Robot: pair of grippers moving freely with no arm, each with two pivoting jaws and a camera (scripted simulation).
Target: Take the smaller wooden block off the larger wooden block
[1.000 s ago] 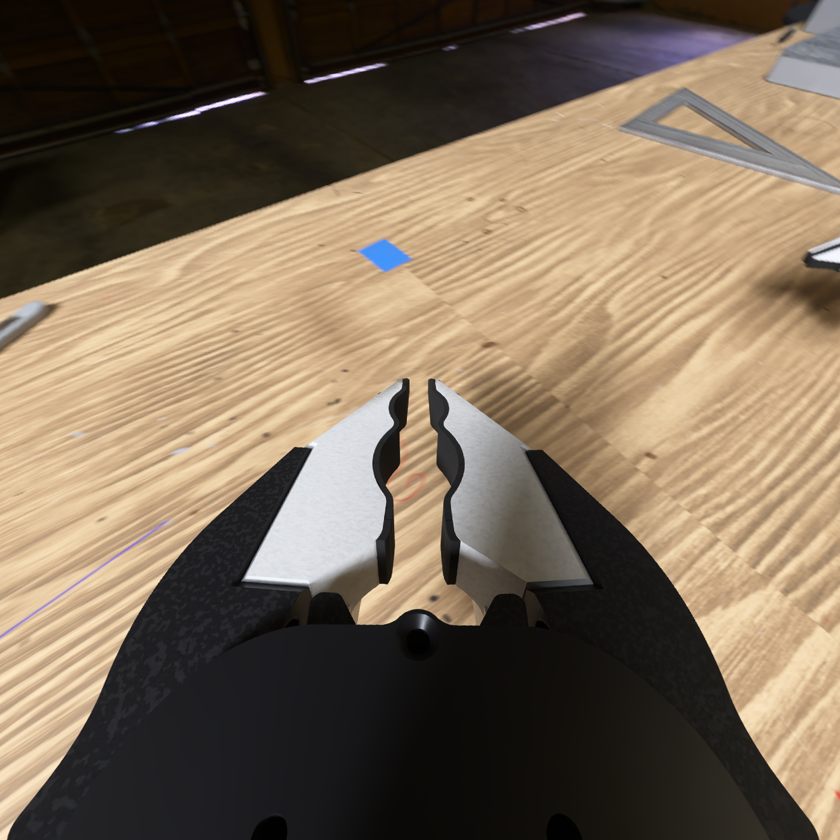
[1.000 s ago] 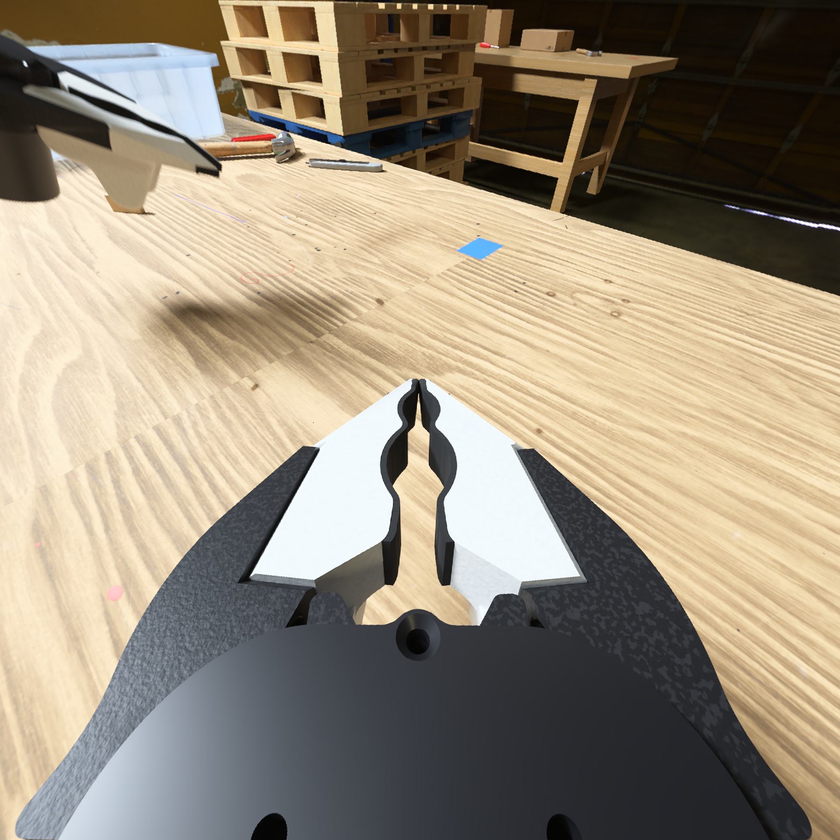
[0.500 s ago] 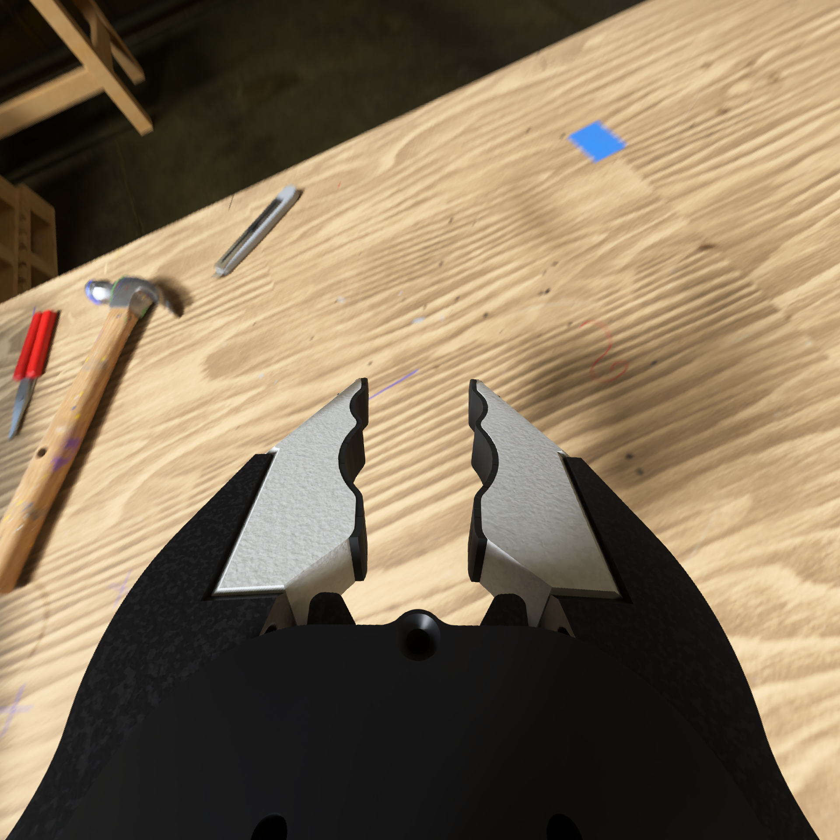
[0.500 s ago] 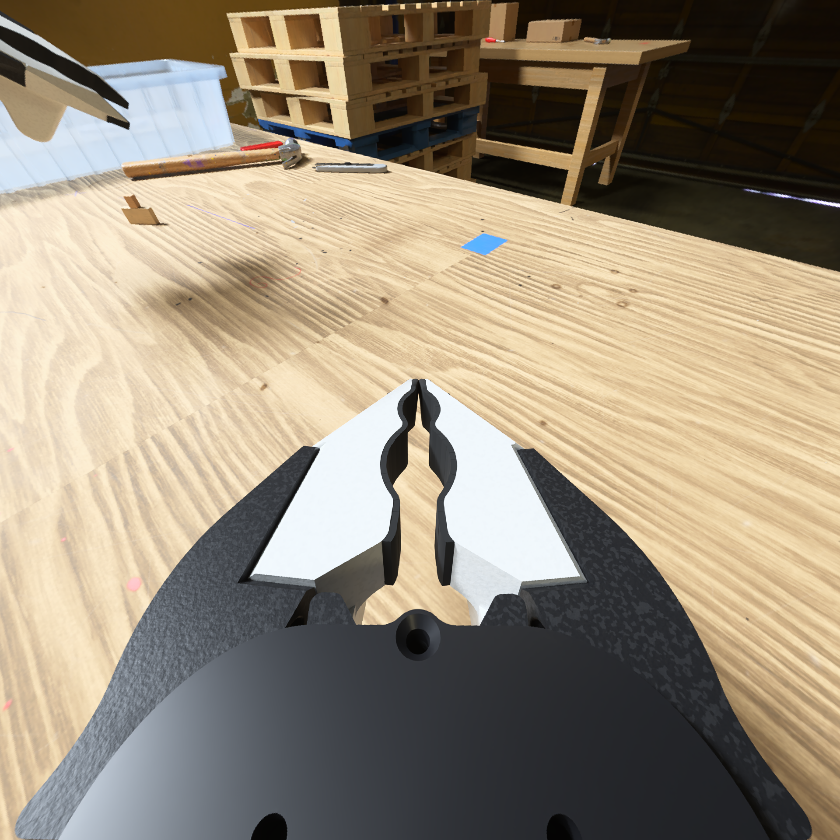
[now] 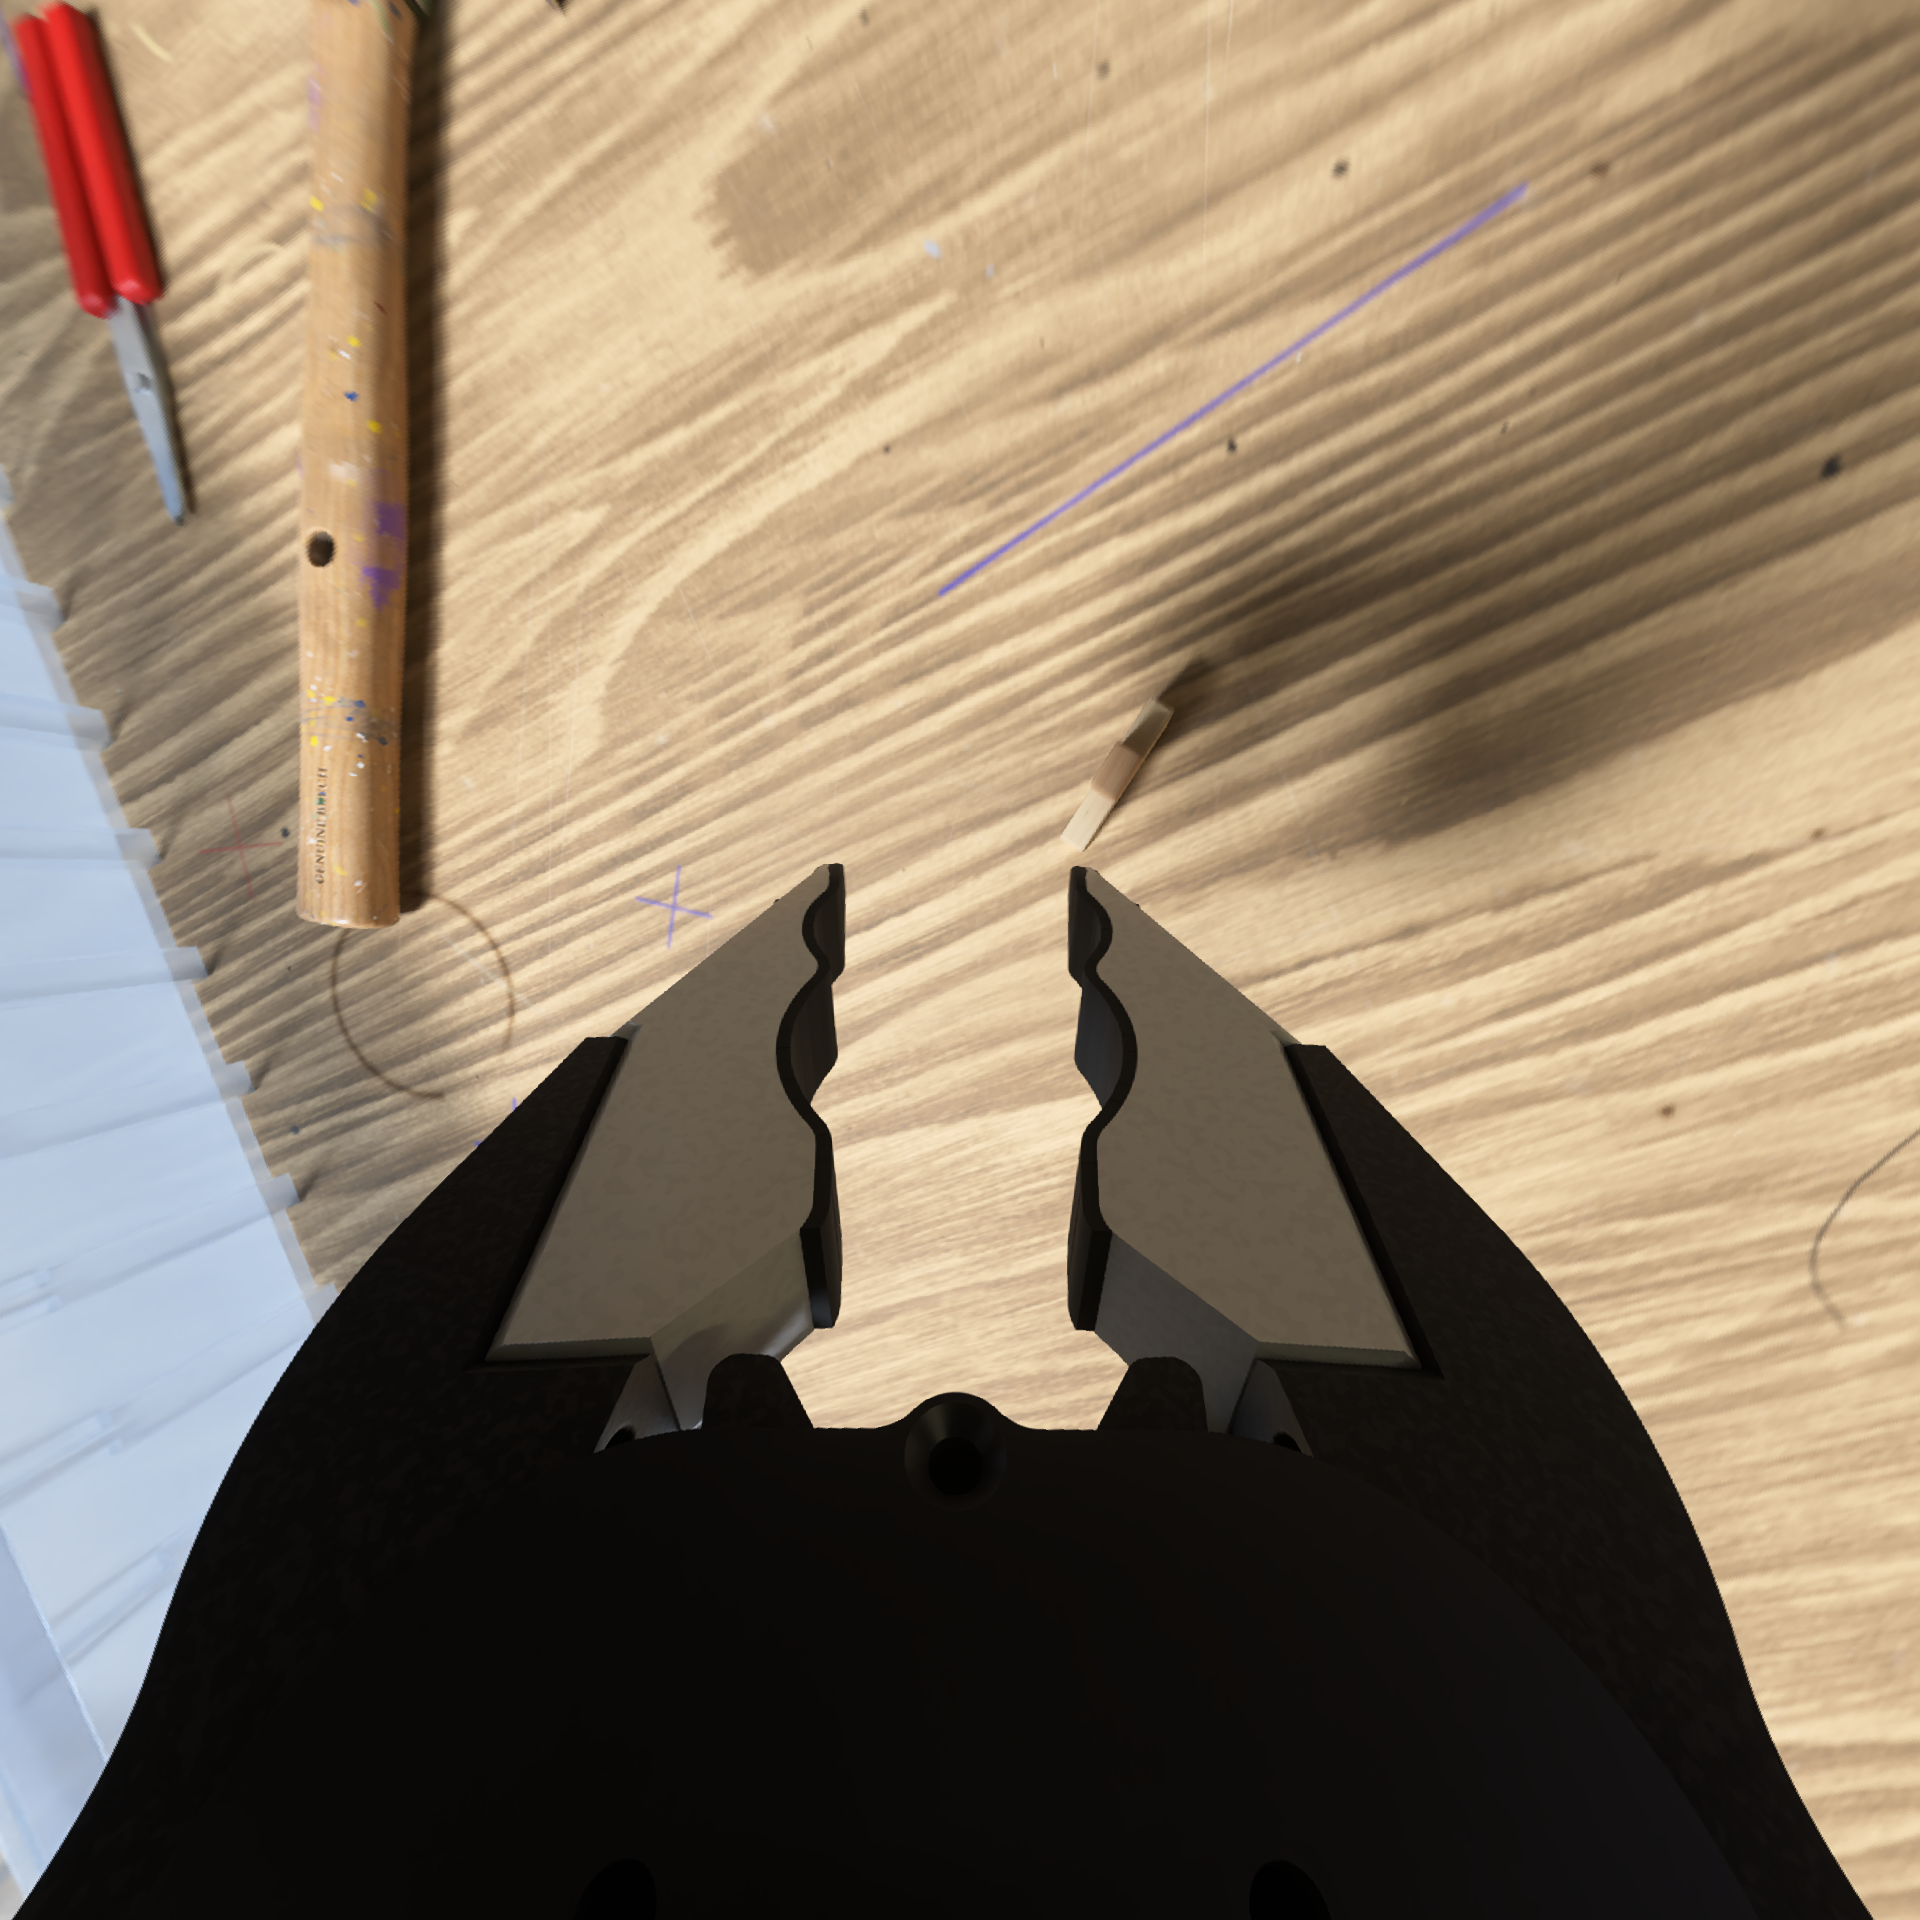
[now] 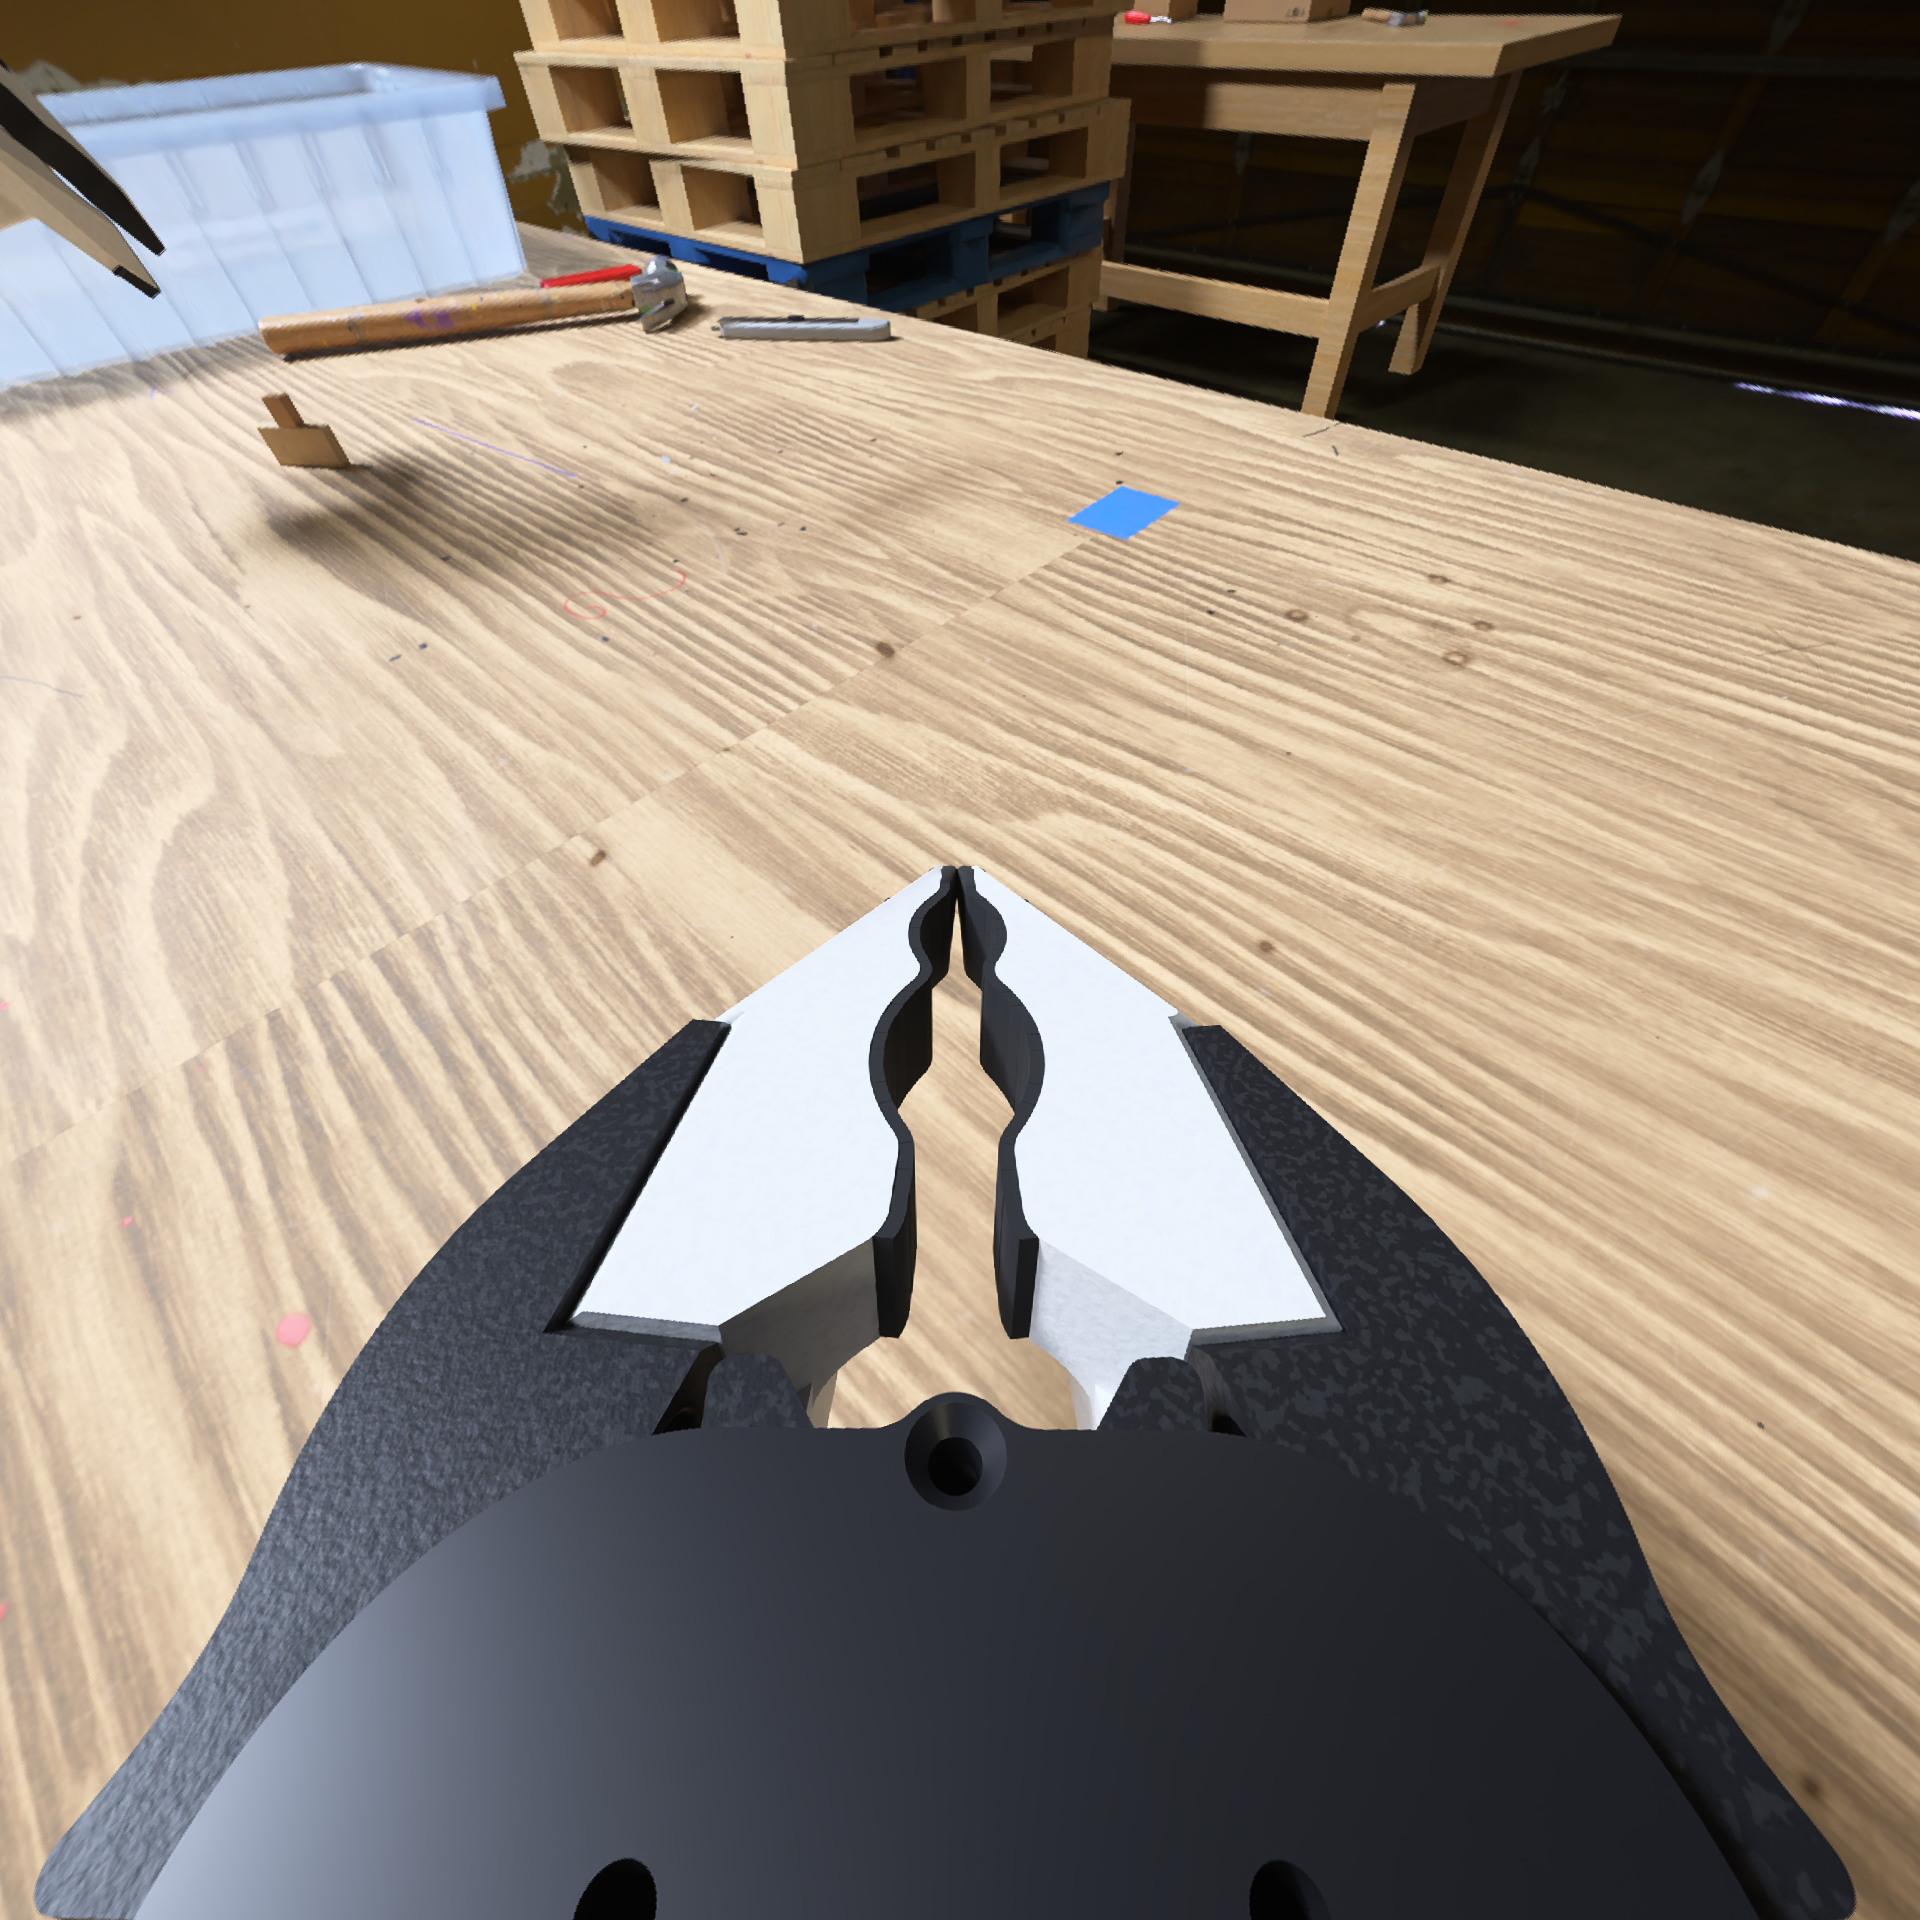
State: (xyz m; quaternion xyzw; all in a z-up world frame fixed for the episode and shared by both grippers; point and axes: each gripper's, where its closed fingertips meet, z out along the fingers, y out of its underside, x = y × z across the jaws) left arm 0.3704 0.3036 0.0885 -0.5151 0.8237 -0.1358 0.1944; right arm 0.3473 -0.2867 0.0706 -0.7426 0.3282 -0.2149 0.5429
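The larger wooden block (image 6: 312,449) lies on the wooden table far left in the right wrist view, with the smaller wooden block (image 6: 281,408) standing on top of it. In the left wrist view I see them from above: the larger block (image 5: 1086,821) as a thin strip, the smaller block (image 5: 1122,769) as a darker patch on its middle. My left gripper (image 5: 956,883) is open and empty above the table, its right fingertip just short of the blocks. It also shows at the top left of the right wrist view (image 6: 73,208). My right gripper (image 6: 956,873) is shut and empty, far from the blocks.
A wooden-handled hammer (image 5: 348,468) and a red-handled tool (image 5: 94,208) lie left of the left gripper, beside a white bin (image 5: 83,1143). The right wrist view shows the hammer (image 6: 457,312), a utility knife (image 6: 805,329), a blue square (image 6: 1122,512), the bin (image 6: 260,197), stacked pallets (image 6: 821,135) and a workbench (image 6: 1351,104).
My left gripper has swung left, tilted down toward the table and opened wider; the blocks have come into its view. My right gripper has stayed shut and hardly moved.
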